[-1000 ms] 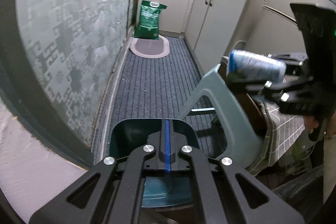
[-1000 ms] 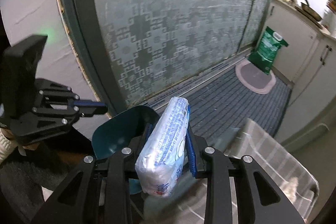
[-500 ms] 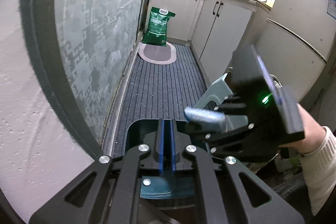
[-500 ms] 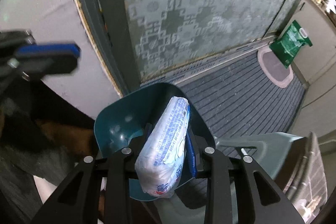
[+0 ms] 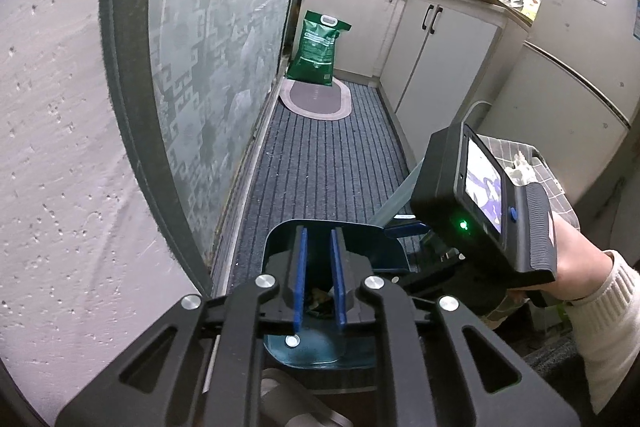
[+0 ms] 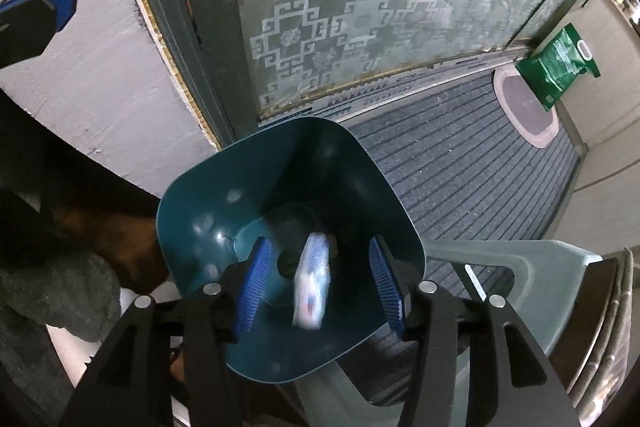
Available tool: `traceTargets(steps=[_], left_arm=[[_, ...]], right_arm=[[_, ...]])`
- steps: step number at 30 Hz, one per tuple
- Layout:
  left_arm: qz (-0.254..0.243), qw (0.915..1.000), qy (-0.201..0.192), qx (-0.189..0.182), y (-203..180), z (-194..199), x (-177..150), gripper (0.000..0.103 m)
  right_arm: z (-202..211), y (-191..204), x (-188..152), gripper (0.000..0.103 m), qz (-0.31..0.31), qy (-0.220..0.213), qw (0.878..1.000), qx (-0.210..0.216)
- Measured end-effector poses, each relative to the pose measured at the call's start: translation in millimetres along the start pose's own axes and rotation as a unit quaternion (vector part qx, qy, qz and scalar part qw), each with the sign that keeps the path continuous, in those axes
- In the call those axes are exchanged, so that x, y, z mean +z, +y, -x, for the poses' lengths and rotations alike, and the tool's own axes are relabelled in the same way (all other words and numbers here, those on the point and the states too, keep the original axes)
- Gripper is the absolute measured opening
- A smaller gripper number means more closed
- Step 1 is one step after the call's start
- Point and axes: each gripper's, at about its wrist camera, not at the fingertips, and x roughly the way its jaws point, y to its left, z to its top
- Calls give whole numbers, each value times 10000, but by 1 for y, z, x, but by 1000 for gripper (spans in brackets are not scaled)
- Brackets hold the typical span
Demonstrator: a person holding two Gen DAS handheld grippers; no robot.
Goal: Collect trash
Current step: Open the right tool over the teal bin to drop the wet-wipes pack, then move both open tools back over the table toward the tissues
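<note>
Trash packet (image 6: 313, 281), blurred, hangs free inside the teal bin (image 6: 192, 211) between the right gripper's (image 6: 320, 285) opening jaws; the left gripper (image 5: 318, 279) opens narrowly, empty, above the bin.

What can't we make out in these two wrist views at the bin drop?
- White-and-blue packet, right wrist view: motion-blurred between the right gripper's opening jaws, print unreadable, landing unclear.
- Teal bin contents, left wrist view: mostly hidden behind the left gripper, whose jaws are opening.
- Right gripper's fingers, left wrist view: hidden by its own body.
</note>
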Motion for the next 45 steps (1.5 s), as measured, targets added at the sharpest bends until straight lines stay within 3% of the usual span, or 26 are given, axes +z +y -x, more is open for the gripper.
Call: traceTargets(steps=[10,19,31,45], left_arm=[[-56,9999,-128,-42,-10,9,7,22],[-52,9996,-278,-41,-25,14,18,31],[-458,9961,-705,-280,-93,23,43,50],[-801,9933,-583,-591,-159,-9,47,54]], right_arm=[[14,4,-2,52,-149,-229,9983,520],[53,-7,-12,52,-451,-842,9919,841],[124,-56,-58,52,-969,-1790,9781,431],[156,-121,-137,52,-1573,-1894,9687,-329]])
